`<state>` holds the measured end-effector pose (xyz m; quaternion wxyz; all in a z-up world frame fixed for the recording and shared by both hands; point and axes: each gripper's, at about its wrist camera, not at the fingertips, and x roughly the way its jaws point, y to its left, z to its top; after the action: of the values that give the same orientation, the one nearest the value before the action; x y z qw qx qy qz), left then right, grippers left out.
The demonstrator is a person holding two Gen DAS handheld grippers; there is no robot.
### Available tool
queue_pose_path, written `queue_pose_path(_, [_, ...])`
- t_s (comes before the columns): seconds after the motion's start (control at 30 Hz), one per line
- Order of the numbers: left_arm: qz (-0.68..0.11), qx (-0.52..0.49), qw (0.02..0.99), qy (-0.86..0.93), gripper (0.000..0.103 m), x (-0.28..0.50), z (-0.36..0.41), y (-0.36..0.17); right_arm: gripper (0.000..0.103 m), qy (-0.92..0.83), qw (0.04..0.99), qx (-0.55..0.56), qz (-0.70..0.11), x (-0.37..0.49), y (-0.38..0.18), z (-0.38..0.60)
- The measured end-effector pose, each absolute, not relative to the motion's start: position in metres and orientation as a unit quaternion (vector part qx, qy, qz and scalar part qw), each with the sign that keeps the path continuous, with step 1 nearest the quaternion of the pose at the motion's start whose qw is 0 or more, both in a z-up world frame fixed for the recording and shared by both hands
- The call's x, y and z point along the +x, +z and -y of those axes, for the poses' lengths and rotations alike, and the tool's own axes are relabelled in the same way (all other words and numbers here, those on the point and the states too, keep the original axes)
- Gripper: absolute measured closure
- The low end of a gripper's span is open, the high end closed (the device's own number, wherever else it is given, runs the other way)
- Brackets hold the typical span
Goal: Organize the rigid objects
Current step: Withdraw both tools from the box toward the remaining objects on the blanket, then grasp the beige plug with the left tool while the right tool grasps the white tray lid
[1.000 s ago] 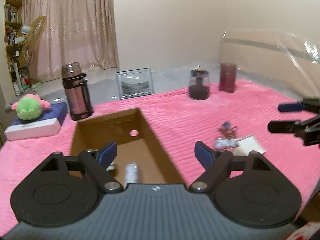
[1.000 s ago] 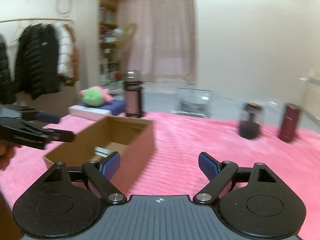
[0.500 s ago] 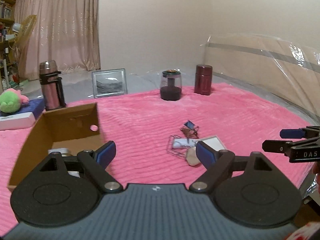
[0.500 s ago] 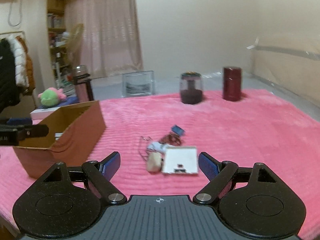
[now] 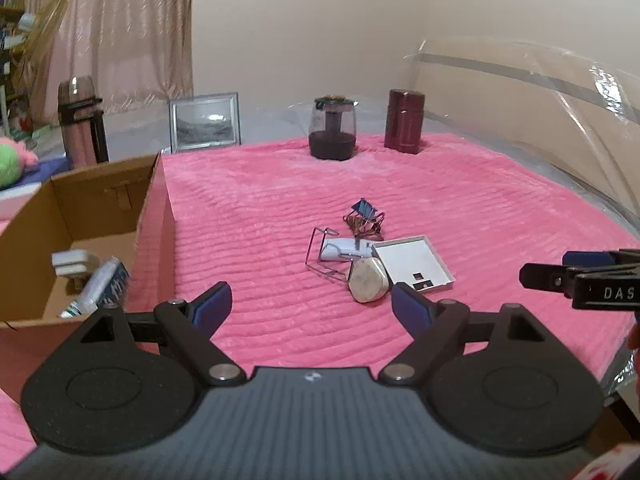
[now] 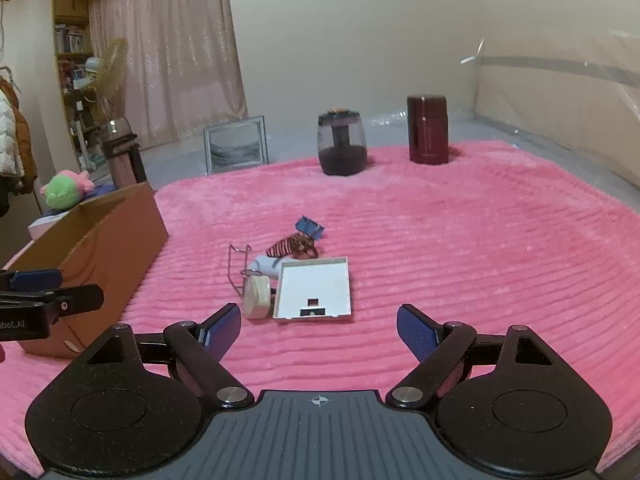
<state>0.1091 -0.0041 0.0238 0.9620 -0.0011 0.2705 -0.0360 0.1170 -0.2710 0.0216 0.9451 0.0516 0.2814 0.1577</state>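
Left gripper (image 5: 311,307) and right gripper (image 6: 319,328) both gape, empty, above the pink blanket (image 6: 460,232). One heap (image 6: 294,276) lies there near the box (image 5: 100,216): one tray (image 6: 314,288), one wire frame, tangled bits hard to separate. Box contents partly hidden.

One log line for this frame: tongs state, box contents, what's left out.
left tongs open, empty | right tongs open, empty | cardboard box partly filled | small items pile on pink blanket
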Motion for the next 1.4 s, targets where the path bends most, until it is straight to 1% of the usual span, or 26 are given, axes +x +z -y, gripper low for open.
queue_pose_path(0.27, [-0.290, -0.005, 0.957, -0.024, 0.019, 0.143, 0.014, -0.004, 0.021, 0.164, 0.936, 0.050, -0.307, 0.159, -0.004, 0.261])
queue_pose_path(0.67, [-0.318, -0.014, 0.948, -0.009, 0.019, 0.182, 0.007, -0.040, 0.021, 0.177, 0.923, 0.027, -0.340, 0.218, -0.045, 0.234])
queue_pose_path(1.13, [-0.331, -0.029, 0.943, -0.008, 0.019, 0.198, 0.000, -0.058, 0.020, 0.170, 0.919, -0.004, -0.356, 0.252, -0.068, 0.211])
queue_pose_path(1.33, [-0.334, -0.031, 0.942, -0.009, 0.019, 0.199, 0.000, -0.060, 0.017, 0.166, 0.919, -0.030, -0.356, 0.260, -0.076, 0.207])
queue_pose_path(1.4, [-0.334, -0.032, 0.942, -0.009, 0.019, 0.199, 0.000, -0.060, 0.017, 0.170, 0.918, -0.022, -0.358, 0.262, -0.077, 0.211])
